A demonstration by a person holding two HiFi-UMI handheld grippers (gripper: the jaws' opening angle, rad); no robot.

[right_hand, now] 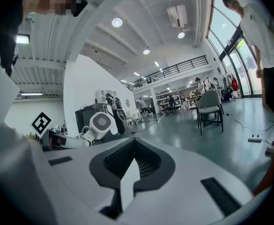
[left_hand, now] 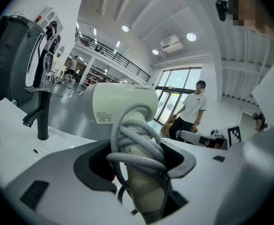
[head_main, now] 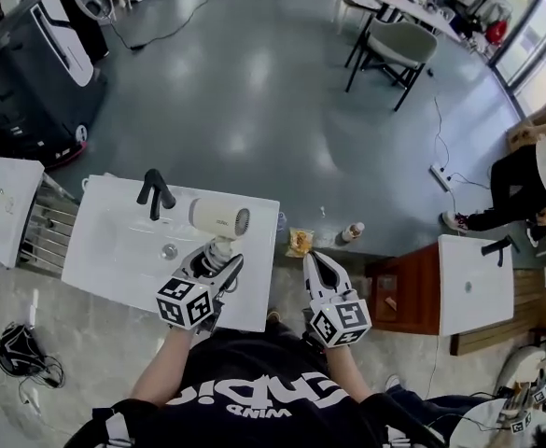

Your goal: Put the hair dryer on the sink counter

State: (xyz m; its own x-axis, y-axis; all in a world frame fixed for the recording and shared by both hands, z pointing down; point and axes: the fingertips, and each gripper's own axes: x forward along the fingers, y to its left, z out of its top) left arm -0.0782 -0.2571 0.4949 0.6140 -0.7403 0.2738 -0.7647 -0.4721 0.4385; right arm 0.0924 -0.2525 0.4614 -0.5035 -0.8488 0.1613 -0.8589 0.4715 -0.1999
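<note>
While the left tongs [head_main: 218, 258] grip the hair dryer [head_main: 218, 218] by its handle, the task looks well advanced but not finished. The dryer is over the desk [head_main: 114, 278], above its right-hand part, at about 3 o'clock from the black faucet [head_main: 155, 192] in the head view. No view shows whether the dryer touches the white top or hangs just above it.

In the left gripper view the jaws of the left tongs [left_hand: 137, 158] stand wide and are clenched on the handle [left_hand: 144, 186]. The grey cord [left_hand: 137, 139] is wound round that handle in several loops. The right tongs [head_main: 317, 271] sit off the desk's right edge, at 3 o'clock from the left pair. Their own view shows the right tongs [right_hand: 133, 165] clenched together on nothing.

Done, as I judge it: the dryer has been picked up and brought to the desk. Left to do: settle it on the flat strip to the right of the basin, let go of the handle, and draw the tongs back toward 6 o'clock.

The barrel's long axis runs from 9 to 3 o'clock in the head view, roughly along the desk's length. Its dark open end faces 3 o'clock, though I cannot tell whether that end is the outlet or the intake. The handle runs from the barrel toward 6 o'clock, into the left tongs, so the dryer makes a rough T seen from above.
</note>
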